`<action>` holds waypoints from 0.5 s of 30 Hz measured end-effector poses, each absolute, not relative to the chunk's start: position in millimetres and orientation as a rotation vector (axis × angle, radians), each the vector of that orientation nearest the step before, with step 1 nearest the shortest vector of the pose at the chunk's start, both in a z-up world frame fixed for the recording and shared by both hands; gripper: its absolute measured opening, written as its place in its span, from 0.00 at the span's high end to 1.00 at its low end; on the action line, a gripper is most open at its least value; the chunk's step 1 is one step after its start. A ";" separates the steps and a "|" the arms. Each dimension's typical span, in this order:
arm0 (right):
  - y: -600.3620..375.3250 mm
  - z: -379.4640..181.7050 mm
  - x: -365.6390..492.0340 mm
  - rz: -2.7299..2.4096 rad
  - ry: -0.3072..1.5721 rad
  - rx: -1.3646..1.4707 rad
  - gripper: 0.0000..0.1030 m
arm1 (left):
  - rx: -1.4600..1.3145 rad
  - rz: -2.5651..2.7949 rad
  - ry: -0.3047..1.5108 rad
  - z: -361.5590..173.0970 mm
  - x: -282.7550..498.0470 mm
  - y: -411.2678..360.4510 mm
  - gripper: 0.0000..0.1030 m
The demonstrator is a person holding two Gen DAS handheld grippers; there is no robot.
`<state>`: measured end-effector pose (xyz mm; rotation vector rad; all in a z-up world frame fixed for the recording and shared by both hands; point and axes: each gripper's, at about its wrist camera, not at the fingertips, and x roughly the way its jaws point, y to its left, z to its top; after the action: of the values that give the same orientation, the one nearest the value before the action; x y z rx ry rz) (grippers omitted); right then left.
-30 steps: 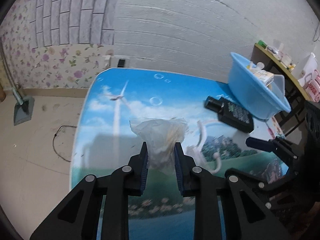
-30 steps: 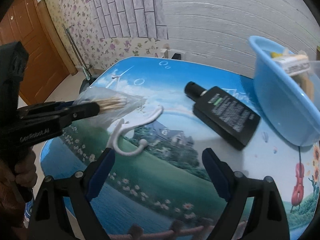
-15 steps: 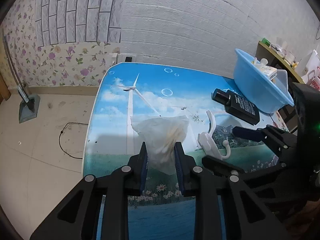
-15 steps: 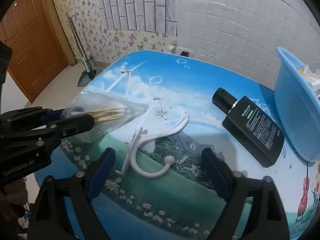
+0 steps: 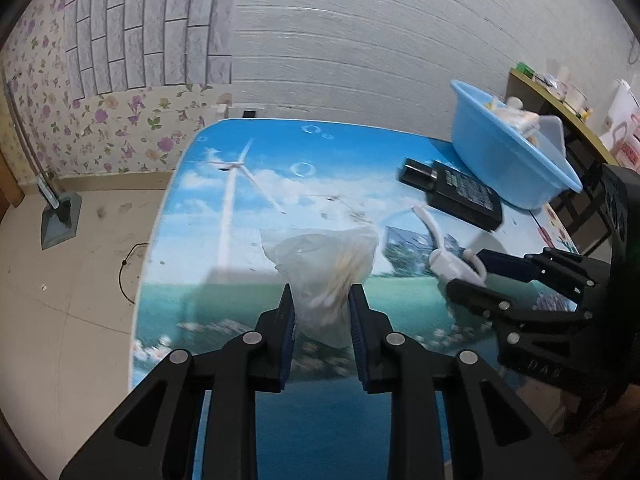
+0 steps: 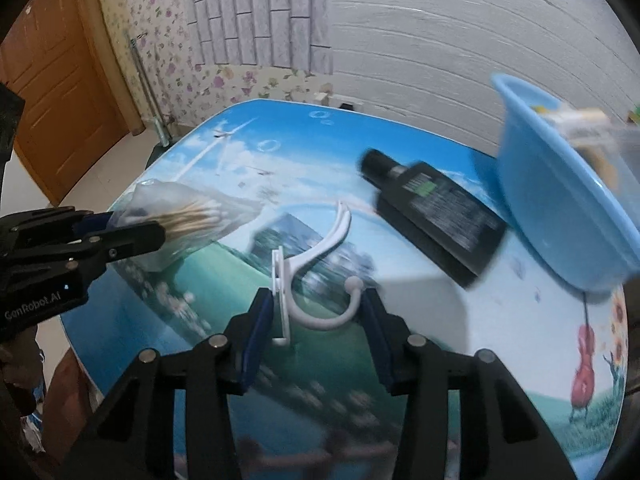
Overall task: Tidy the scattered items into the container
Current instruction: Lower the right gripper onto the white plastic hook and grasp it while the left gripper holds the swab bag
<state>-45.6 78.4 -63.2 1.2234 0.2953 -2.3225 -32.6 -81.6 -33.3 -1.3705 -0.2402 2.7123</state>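
My left gripper (image 5: 322, 312) is shut on a clear plastic bag of cotton swabs (image 5: 328, 268), held above the table; the bag also shows in the right wrist view (image 6: 192, 220). My right gripper (image 6: 316, 312) is open, its jaws on either side of a white plastic hook (image 6: 316, 264) lying on the table; the hook also shows in the left wrist view (image 5: 448, 256). A black flat bottle (image 6: 436, 212) lies beside the blue basin (image 6: 560, 216), which holds several items.
The table (image 5: 248, 208) has a printed sky-and-meadow cover and stands against a white wall. A shelf (image 5: 560, 104) with small items stands behind the basin. A dustpan (image 5: 60, 220) and a cable lie on the floor at the left.
My right gripper has moved forward and down until its jaws straddle the white hook. My left gripper still holds the bag and has shifted slightly.
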 end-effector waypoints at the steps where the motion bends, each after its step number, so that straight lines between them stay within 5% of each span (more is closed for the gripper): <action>1: 84.8 -62.6 -44.4 -2.330 0.284 1.227 0.57 | -1.374 2.704 -0.230 -32.7 -31.0 -75.2 0.77; 11: 145.9 -56.9 -26.6 -2.387 0.211 1.226 0.57 | -1.399 2.670 -0.140 -30.2 -17.4 -16.9 0.75; 15: 166.7 -55.6 -21.5 -2.408 0.190 1.229 0.57 | -1.417 2.703 -0.070 -30.6 -16.1 -0.7 0.59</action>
<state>-21.5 166.7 -55.6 1.2293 0.1896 -2.4081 -16.1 -0.7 -30.6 -1.4167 -0.0700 2.7032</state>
